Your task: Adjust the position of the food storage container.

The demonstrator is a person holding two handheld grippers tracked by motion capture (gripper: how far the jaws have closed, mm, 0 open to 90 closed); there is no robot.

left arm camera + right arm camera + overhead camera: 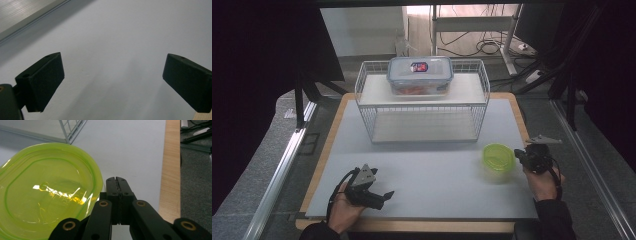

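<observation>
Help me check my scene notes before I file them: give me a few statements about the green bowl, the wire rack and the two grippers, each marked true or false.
1. The translucent yellow-green plastic bowl sits on the grey table top, right of the centre. True.
2. The right gripper has its jaws wide open. False: they are pressed together, just beside the bowl's rim, with nothing between them.
3. The left gripper has its jaws apart over bare table. True.
4. The clear lidded plastic food box stands on the table beside the bowl. False: it rests on the upper shelf of the white wire rack.
5. The bowl is full of food. False: it looks empty.
</observation>
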